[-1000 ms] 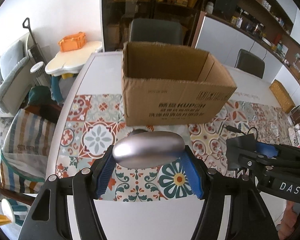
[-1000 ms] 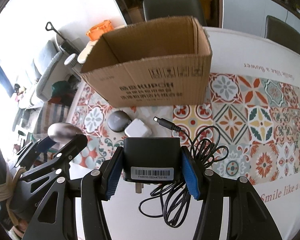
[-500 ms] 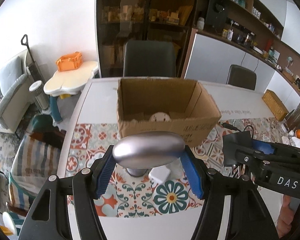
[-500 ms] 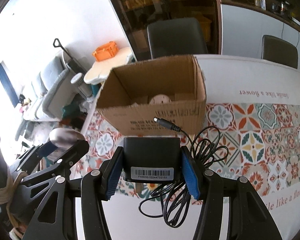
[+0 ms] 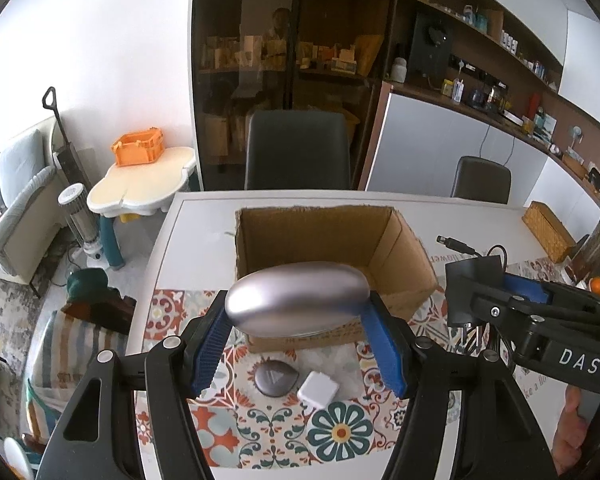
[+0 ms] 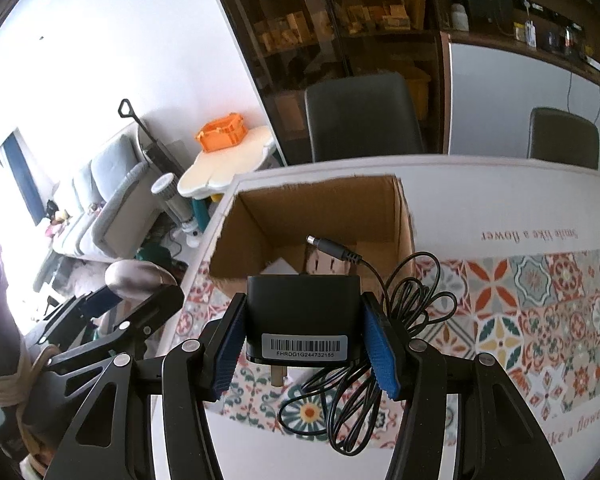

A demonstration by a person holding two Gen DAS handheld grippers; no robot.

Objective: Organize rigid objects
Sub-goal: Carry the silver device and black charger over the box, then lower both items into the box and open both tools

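My left gripper [image 5: 298, 334] is shut on a smooth silver oval case [image 5: 297, 304], held in the air just before the near wall of an open cardboard box [image 5: 328, 240]. My right gripper [image 6: 304, 342] is shut on a black power adapter [image 6: 303, 316] with a barcode label; its coiled black cable [image 6: 384, 320] hangs to the right and its plug tip [image 6: 320, 243] points over the box [image 6: 324, 220]. The right gripper also shows at the right of the left wrist view [image 5: 512, 304]. The left gripper with the case shows at the left of the right wrist view [image 6: 140, 280].
A dark grey teardrop object [image 5: 276, 376] and a small white cube charger [image 5: 318, 390] lie on the patterned table mat [image 5: 340, 432] before the box. Dark chairs [image 5: 298, 152] stand behind the white table. A wicker box [image 5: 548, 232] sits at the far right.
Both grippers have risen with their loads, so the views now look down into the open box from above its near wall. The items on the mat have come into view.
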